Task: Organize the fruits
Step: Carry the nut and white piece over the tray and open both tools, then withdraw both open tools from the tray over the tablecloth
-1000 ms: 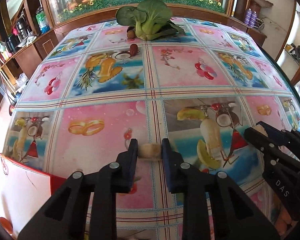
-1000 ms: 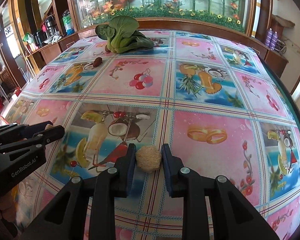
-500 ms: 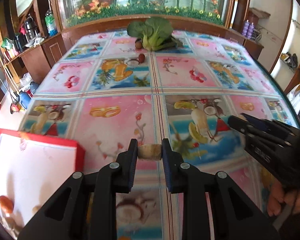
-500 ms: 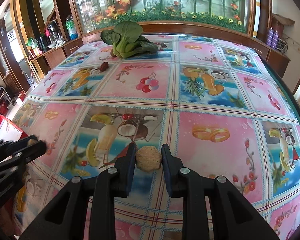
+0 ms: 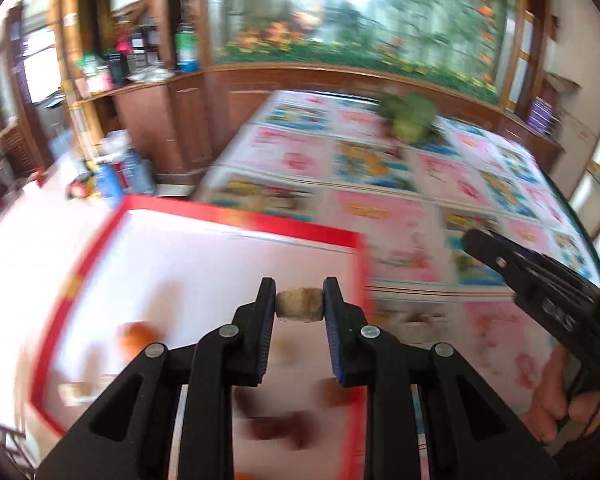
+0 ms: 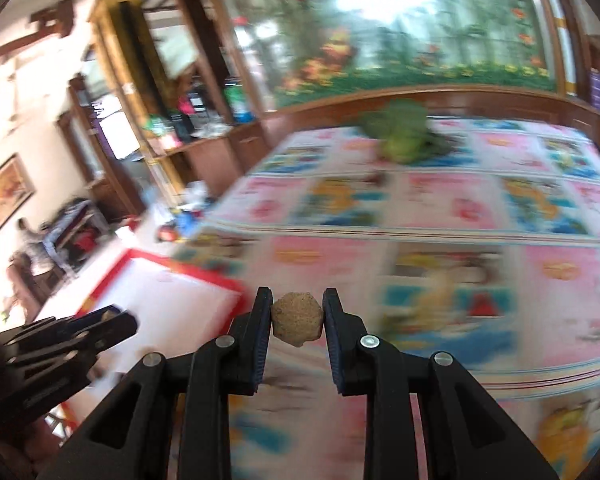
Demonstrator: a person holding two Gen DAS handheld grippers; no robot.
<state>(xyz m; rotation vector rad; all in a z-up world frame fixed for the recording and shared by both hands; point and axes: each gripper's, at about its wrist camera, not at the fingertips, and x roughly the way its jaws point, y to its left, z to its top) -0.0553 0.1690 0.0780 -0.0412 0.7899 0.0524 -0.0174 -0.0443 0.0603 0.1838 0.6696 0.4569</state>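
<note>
Now | left gripper (image 5: 299, 303) pinching tan fruit (image 5: 299, 305) above red-rimmed tray (image 5: 236, 220) | right gripper (image 6: 297, 319) pinching round beige fruit (image 6: 297, 319), tablecloth (image 6: 460, 208) ahead

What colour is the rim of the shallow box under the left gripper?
Red, around a white inside; the red-rimmed shallow box shows best in the left wrist view.

Leafy greens (image 5: 410, 120) sit at the far end of the patterned tablecloth (image 5: 452, 184). Wooden cabinets (image 6: 216, 160) line the left side, cluttered with bottles (image 5: 186, 46). All blurred.
</note>
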